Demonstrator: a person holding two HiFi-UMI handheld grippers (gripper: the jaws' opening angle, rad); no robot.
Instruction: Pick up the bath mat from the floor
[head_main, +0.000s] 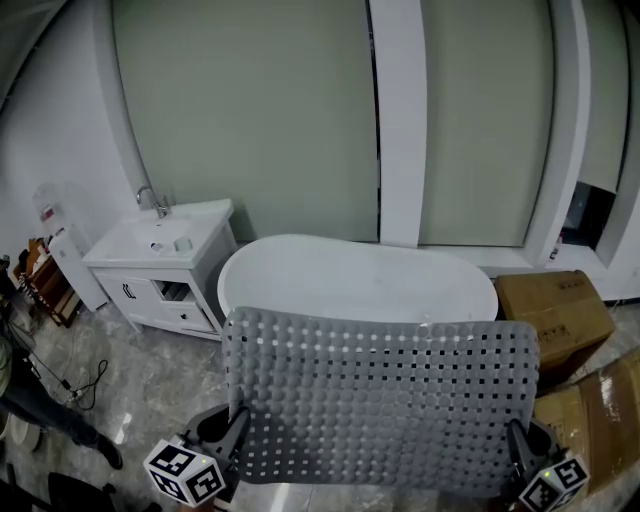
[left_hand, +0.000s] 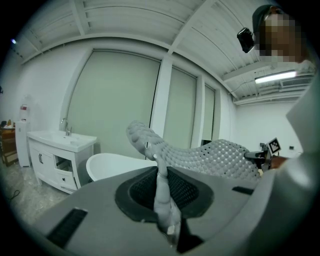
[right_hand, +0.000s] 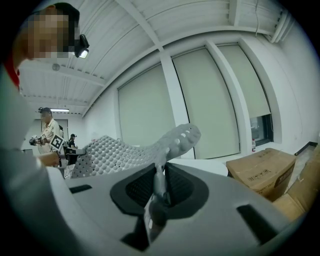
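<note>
A grey perforated bath mat (head_main: 380, 400) hangs spread out in the air, off the floor, in front of the white bathtub (head_main: 355, 278). My left gripper (head_main: 232, 432) is shut on its lower left corner and my right gripper (head_main: 516, 445) is shut on its lower right corner. In the left gripper view the bath mat (left_hand: 200, 152) runs up out of the closed jaws and off to the right. In the right gripper view the bath mat (right_hand: 130, 152) rises from the closed jaws and stretches left, its corner folded over.
A white vanity with sink and tap (head_main: 165, 262) stands left of the tub. Cardboard boxes (head_main: 555, 312) sit at the right, another cardboard box (head_main: 600, 415) nearer me. A cable lies on the marble floor (head_main: 90, 385). Another person (right_hand: 47, 131) stands far off in the right gripper view.
</note>
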